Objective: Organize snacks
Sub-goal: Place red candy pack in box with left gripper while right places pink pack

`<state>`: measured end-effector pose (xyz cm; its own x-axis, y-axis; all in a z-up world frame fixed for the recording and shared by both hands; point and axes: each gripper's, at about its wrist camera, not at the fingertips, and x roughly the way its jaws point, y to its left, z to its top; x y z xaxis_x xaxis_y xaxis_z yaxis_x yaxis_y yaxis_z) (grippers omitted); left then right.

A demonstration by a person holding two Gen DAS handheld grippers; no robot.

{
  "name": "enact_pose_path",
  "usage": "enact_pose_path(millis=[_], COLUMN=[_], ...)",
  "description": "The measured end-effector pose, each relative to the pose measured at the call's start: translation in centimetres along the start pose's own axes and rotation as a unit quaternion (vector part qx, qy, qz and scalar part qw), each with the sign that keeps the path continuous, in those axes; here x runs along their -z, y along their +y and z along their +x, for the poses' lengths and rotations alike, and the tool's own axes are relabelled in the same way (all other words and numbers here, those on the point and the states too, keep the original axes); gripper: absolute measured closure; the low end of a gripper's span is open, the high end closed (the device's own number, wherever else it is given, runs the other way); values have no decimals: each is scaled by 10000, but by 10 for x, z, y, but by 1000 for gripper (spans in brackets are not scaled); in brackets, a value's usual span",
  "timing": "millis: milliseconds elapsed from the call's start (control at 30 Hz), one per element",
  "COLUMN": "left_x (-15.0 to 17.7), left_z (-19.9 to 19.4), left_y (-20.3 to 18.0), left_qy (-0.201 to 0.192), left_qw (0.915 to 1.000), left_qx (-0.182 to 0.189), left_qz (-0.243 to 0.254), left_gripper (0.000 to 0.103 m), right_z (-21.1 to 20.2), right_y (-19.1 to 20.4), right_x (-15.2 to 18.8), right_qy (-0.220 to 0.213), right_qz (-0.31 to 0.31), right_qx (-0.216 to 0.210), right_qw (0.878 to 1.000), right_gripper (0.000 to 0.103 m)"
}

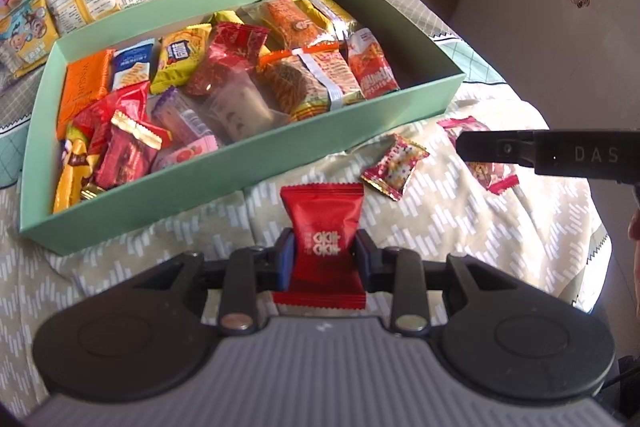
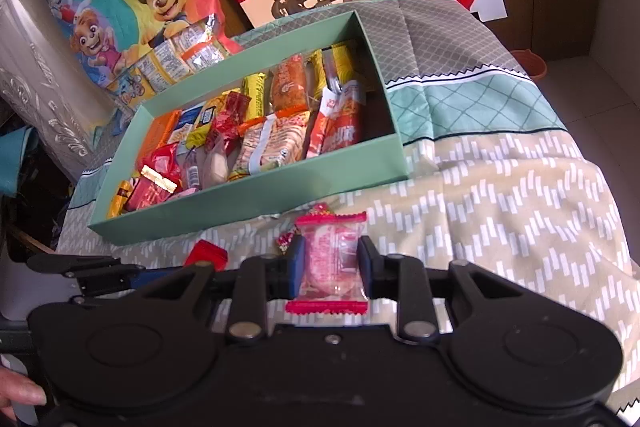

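Left gripper (image 1: 324, 255) clamped on shiny red foil snack packet (image 1: 325, 227); right gripper (image 2: 330, 263) clamped on clear pink-edged plastic snack packet (image 2: 331, 255). Open pale green cardboard box (image 1: 224, 183) lies just ahead of both, long axis across; left seems nearer.

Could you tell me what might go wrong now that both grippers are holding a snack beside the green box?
1. The left gripper pinches the red packet only at its middle, so the slick wrapper could slip out.
2. The green box is already crowded, so a dropped packet might land on the pile and slide over the low wall.
3. The right gripper, holding the pink-edged clear packet, is close to the left; they could collide.
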<state>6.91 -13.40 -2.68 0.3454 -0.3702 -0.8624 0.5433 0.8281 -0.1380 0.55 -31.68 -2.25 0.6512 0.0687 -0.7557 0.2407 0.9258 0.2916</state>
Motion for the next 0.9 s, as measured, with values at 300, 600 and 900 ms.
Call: enact_pose_path(millis=[300,600,900], left_x=[-36,-73,-83], left_z=[-35,-14,9], left_y=[50,90,100], left_qy=[-626,-624,-475], left_qw=[9965,9931,9931], left_qx=[-286,-607,-634], left_qz=[-480,-788,-860], left_gripper=[72,72,72], right_z=[16,64,95], right_y=[49,79,87], right_x=[-50,-92,-102], right_qy=[-43,130,243], right_qz=[-288,-316,-395], right_qx=[-446,-525,-411], right_qw=[9986,9980,9981], right_gripper=[76,76,76])
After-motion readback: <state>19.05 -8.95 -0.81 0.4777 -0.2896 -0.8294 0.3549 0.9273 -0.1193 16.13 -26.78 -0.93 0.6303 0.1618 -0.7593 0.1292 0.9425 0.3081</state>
